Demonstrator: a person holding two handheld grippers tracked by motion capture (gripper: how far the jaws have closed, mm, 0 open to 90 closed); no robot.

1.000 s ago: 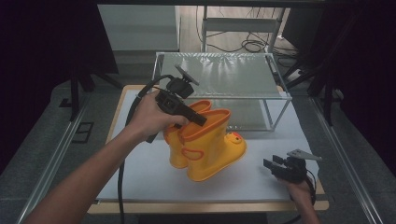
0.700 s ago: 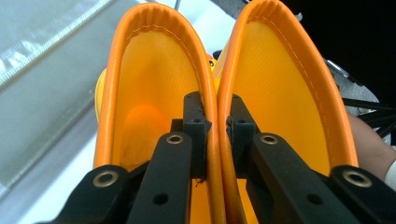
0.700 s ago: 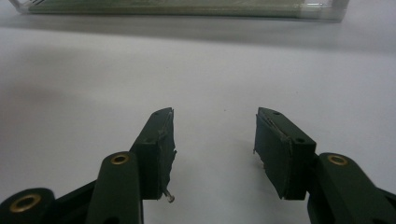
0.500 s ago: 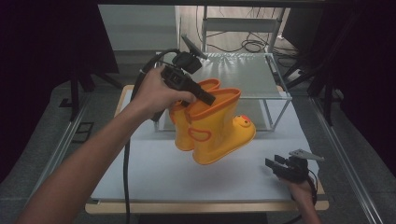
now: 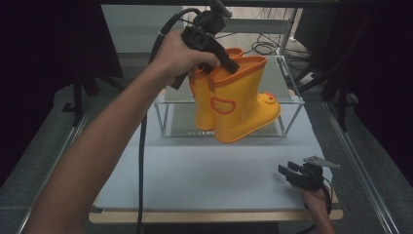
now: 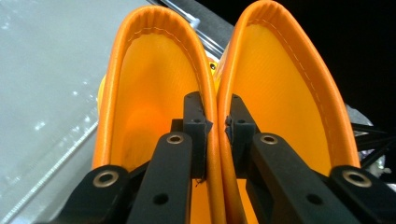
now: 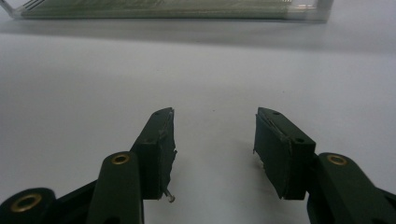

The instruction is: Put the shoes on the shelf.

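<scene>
Yellow rubber boots (image 5: 238, 105) are pinched together at their cuffs in my left gripper (image 6: 215, 123), airborne; placing on the clear rack (image 5: 292, 100) remains, and my right gripper (image 7: 215, 140) is open, idle.

A dim workroom around my pale grey table (image 5: 204, 180)

I see a light tabletop with a wooden front edge, standing on grey carpeted floor (image 5: 44, 161). A clear glass-and-metal rack (image 5: 287, 105) sits at the table's far side. Behind it are black stands (image 5: 78, 92), loose cables (image 5: 265, 46) on the floor and a pale wall panel (image 5: 134, 27). The edges fall into darkness.
</scene>
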